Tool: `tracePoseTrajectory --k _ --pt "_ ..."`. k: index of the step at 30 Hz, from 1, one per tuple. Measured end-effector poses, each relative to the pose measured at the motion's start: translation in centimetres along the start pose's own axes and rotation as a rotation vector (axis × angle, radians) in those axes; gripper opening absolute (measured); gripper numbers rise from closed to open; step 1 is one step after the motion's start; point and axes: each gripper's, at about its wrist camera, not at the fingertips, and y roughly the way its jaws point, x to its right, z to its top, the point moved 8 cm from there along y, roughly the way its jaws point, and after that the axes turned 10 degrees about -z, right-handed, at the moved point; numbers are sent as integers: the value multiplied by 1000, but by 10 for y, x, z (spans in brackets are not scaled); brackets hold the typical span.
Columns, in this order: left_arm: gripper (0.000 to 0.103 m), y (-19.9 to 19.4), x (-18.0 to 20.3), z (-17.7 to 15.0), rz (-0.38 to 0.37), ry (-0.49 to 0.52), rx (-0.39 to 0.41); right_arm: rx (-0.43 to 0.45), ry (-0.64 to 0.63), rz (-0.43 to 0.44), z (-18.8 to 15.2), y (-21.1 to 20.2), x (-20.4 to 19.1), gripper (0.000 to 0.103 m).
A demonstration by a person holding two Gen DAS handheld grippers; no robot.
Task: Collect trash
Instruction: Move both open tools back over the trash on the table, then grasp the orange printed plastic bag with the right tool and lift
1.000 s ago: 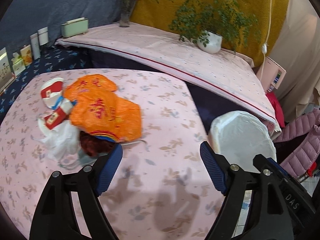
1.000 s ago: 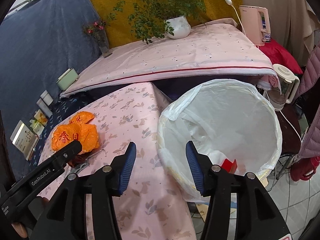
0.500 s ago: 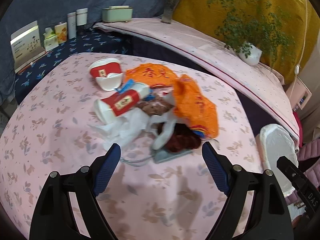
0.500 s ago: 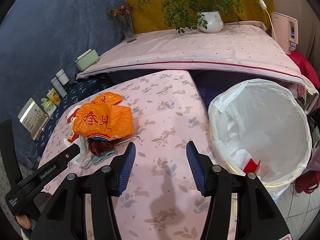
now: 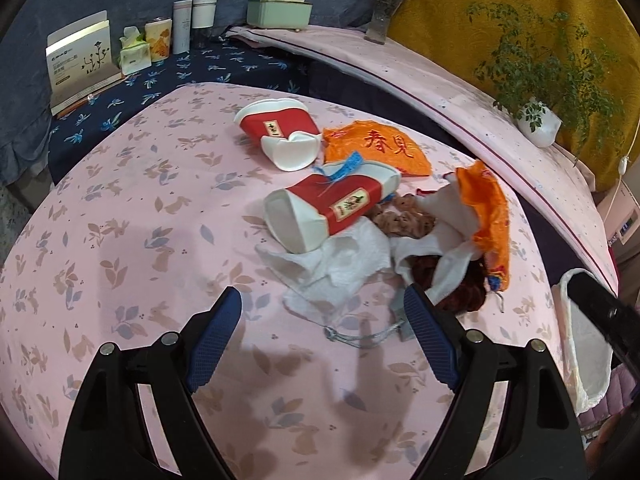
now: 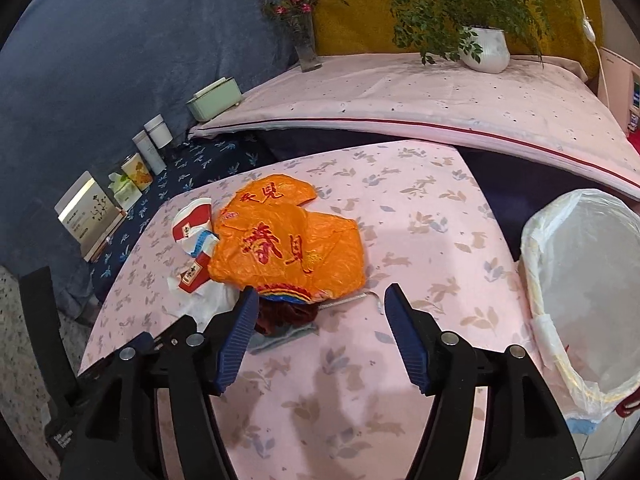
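two gaping grippers (image 5: 322, 330) (image 6: 316, 328) over trash pile (image 5: 360, 216)

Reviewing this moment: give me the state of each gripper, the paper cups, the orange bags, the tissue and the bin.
left gripper: open, empty, hovering before the pile.
right gripper: open, empty.
near paper cup: on its side, on the white tissue.
far paper cup: on its side, squashed.
orange bags: crumpled, atop the pile.
white tissue: crumpled, spread flat.
trash bin: open, lined with a white bag, beside the table.

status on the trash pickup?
Left tongs open, empty. Right tongs open, empty. Trash pile untouched on table; bin at its edge. Path clear.
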Motion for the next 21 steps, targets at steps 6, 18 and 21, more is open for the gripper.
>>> tracePoseTrajectory --k 6,18,21 --pt "79 5 -21 0 -7 -43 -18 10 -7 21 18 15 -32 67" --pt "79 28 -23 6 -54 -68 -54 -57 -2 -8 15 59 -48 50" --pt "78 38 -21 6 -63 -82 -70 -83 9 -3 10 64 -42 28"
